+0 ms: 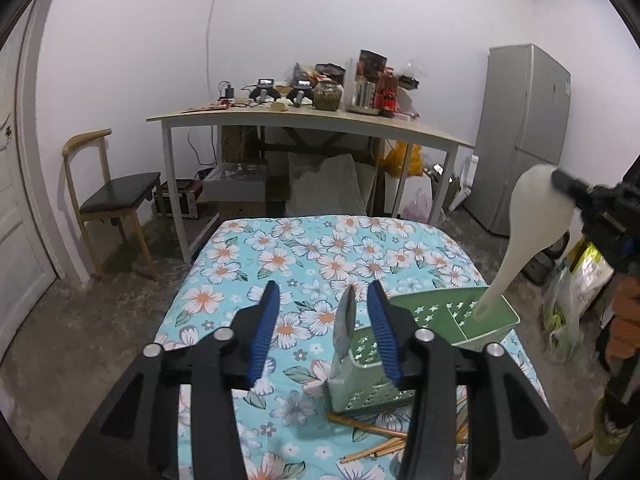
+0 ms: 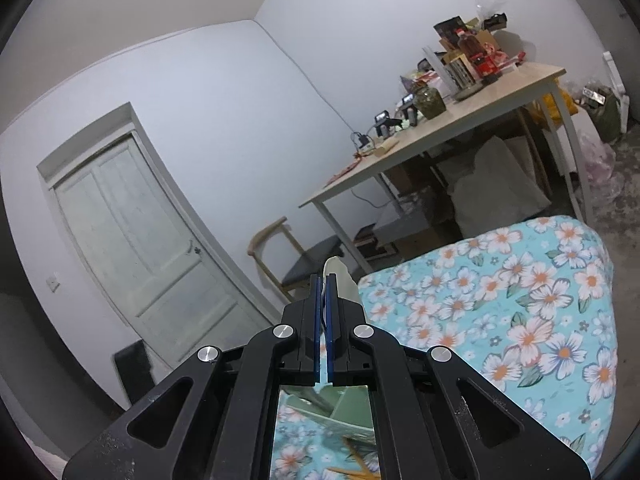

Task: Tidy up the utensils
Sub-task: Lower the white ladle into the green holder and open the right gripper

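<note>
The white spoon (image 1: 520, 232) is up in the air over the green basket (image 1: 440, 328), which sits on the flowered cloth (image 1: 280, 248) of the table. The right gripper (image 1: 560, 179) has pinched the spoon by its bowl end, fingers squeezed tight together, and the handle tip hangs down into the far compartment of the basket. From the right-hand camera only a pale sliver of the spoon (image 2: 338, 280) shows past the closed fingers (image 2: 330, 292).

That spoon looks like light plastic, stiff enough to hold its shape, smooth and probably a bit slick. Held by the rounded bowl it could swivel or slip, so the narrow neck would be a surer place to grab. It should drop in without harm.

The left gripper (image 1: 324, 328) stands half open near the basket's front corner, its blue pads (image 1: 264, 328) clear of everything. Between them a metal utensil (image 1: 346, 320) stands upright in the near compartment; I think it is a spoon seen edge-on, though the view is too skewed to be sure. It looks thin, hard and slippery, heavier than the plastic one.

Several wooden chopsticks (image 1: 376, 436) lie loose on the cloth beside the basket's near side. They are light, stiff and apt to roll, best pinched near the middle.
</note>
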`<state>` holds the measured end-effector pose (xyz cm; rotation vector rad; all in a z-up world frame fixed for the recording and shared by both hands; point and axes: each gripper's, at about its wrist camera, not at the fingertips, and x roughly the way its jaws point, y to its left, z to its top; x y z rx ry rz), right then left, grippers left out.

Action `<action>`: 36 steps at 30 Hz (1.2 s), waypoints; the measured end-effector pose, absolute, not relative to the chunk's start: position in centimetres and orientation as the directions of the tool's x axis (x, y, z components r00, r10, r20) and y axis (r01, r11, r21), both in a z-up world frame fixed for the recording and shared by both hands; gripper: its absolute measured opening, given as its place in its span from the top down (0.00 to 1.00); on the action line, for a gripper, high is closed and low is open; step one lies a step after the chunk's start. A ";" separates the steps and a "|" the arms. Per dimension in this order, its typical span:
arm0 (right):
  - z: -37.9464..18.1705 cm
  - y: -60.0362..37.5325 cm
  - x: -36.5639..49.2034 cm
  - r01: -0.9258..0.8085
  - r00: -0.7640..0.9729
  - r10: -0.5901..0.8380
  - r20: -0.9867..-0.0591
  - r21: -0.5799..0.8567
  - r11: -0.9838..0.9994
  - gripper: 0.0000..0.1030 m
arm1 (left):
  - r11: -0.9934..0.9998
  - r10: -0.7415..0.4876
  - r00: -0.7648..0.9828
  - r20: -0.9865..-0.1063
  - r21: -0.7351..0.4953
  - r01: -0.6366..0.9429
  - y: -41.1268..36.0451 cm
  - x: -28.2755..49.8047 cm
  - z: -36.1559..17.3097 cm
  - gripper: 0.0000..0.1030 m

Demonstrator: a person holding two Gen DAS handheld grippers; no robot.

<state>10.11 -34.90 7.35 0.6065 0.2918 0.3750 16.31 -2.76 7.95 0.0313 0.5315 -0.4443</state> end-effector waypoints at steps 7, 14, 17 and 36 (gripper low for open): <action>4.4 -34.1 11.7 -0.221 0.879 0.417 -0.231 0.577 0.787 0.99 | 0.907 -0.415 0.754 -0.508 -0.166 0.387 -0.5 14.9 6.4 0.39; 1.9 -33.1 12.2 -0.180 0.855 0.407 -0.320 0.555 0.812 0.95 | 0.904 -0.427 0.730 -0.534 -0.225 0.364 0.6 12.9 4.3 0.33; 1.8 -32.8 11.9 -0.170 0.852 0.395 -0.343 0.532 0.829 0.91 | 0.900 -0.436 0.724 -0.534 -0.255 0.354 0.9 12.1 3.8 0.30; 3.4 -31.1 3.6 -0.008 0.887 0.106 -0.448 0.217 0.976 0.08 | 0.877 -0.479 0.664 -0.575 -0.340 0.339 1.5 8.9 1.0 0.16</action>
